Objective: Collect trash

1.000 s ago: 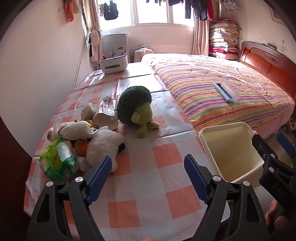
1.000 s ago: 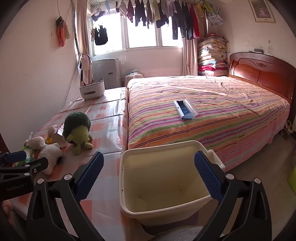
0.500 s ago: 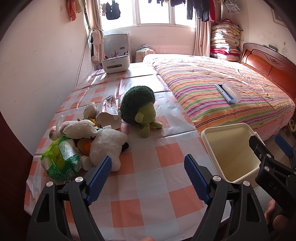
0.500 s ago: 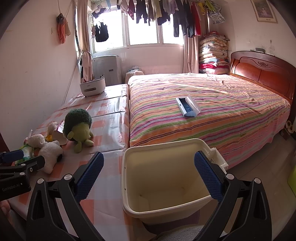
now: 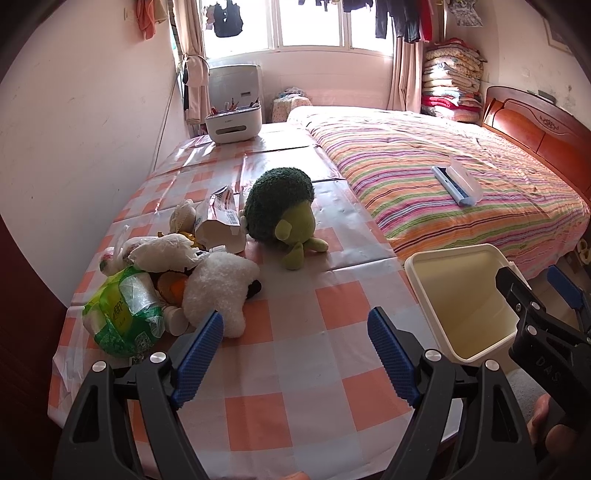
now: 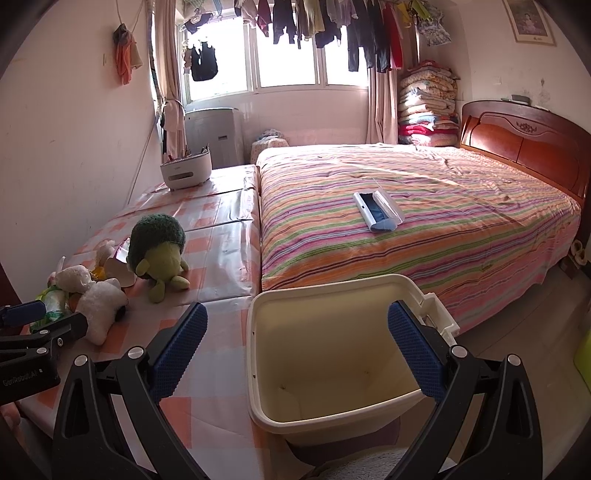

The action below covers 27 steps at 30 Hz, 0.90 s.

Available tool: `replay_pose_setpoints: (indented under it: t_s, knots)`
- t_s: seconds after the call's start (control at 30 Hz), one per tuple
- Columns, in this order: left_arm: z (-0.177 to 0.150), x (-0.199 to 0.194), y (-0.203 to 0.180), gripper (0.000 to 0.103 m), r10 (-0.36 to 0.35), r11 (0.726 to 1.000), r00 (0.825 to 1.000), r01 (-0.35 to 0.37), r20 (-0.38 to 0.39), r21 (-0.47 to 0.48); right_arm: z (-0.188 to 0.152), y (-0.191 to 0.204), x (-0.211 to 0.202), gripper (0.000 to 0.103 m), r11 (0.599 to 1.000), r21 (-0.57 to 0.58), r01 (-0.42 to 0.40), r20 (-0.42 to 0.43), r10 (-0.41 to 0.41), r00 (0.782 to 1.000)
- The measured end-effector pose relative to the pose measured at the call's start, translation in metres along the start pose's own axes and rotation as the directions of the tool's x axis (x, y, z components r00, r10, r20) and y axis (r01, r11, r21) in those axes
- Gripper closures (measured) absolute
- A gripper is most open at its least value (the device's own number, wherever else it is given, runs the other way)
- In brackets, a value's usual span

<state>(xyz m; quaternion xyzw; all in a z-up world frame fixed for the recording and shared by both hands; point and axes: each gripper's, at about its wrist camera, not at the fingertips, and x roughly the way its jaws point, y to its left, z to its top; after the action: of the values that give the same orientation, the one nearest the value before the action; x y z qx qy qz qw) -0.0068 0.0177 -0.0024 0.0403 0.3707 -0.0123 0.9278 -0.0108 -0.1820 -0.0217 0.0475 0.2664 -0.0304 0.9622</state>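
While both grippers hover with jaws wide apart and nothing between them, the left gripper (image 5: 295,343) is above the checked table (image 5: 295,398) and the right gripper (image 6: 297,341) is over the bin (image 6: 369,286). Trash lies at the table's left edge: a green bag (image 5: 123,317), a torn carton (image 5: 221,227), among plush toys (image 5: 218,291).

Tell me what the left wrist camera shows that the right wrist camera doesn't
Only the left wrist view shows the torn paper package clearly, between the plush toys. Only the right wrist view shows the bottom of the cream bin, with nothing in it, the framed picture on the wall and the green object on the floor. Both show the green broccoli plush, the green plastic bag and both open grippers: left gripper, right gripper.
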Motion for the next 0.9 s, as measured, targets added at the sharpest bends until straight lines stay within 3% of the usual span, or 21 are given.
replay_pose_setpoints:
  t_s: [0.9]
  knots:
    - [-0.005,0.000,0.012,0.025,0.016,1.000,1.000,-0.017,-0.009,-0.017,0.001,0.019,0.008,0.006,0.999,-0.038,-0.015,-0.034,0.014,0.999]
